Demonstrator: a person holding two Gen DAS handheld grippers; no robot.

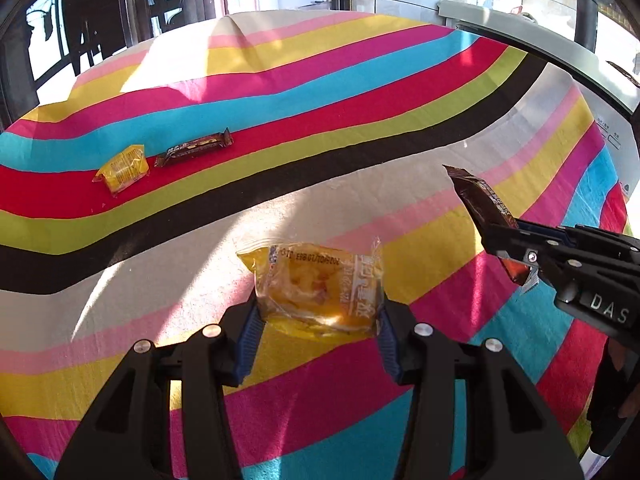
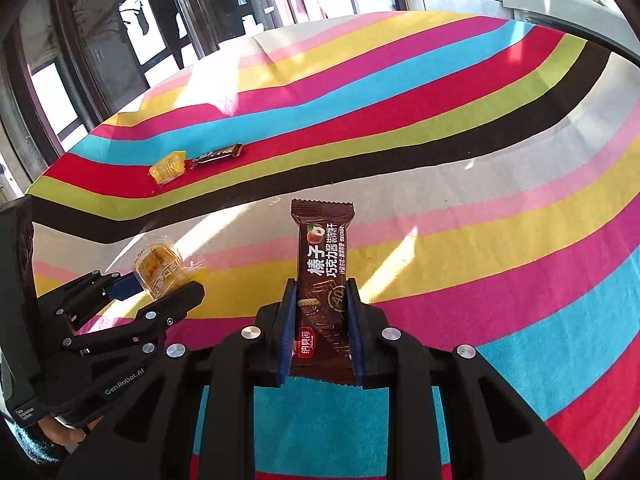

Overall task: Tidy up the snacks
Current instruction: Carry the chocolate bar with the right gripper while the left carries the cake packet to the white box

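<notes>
My left gripper point(image 1: 318, 312) is shut on a clear-wrapped yellow cake point(image 1: 320, 288) and holds it above the striped tablecloth point(image 1: 360, 128). My right gripper point(image 2: 322, 312) is shut on a brown chocolate wafer bar point(image 2: 324, 264), which points forward. In the left wrist view the right gripper point(image 1: 500, 236) and its bar point(image 1: 480, 196) show at the right. In the right wrist view the left gripper point(image 2: 160, 284) and its cake point(image 2: 160, 268) show at the left. A second yellow cake point(image 1: 122, 168) and a second brown bar point(image 1: 194, 148) lie side by side on the red stripe at the far left.
The tablecloth point(image 2: 440, 80) covers a table. Windows and dark frames point(image 1: 100, 20) stand beyond the far edge. A white appliance point(image 1: 520, 24) stands at the far right.
</notes>
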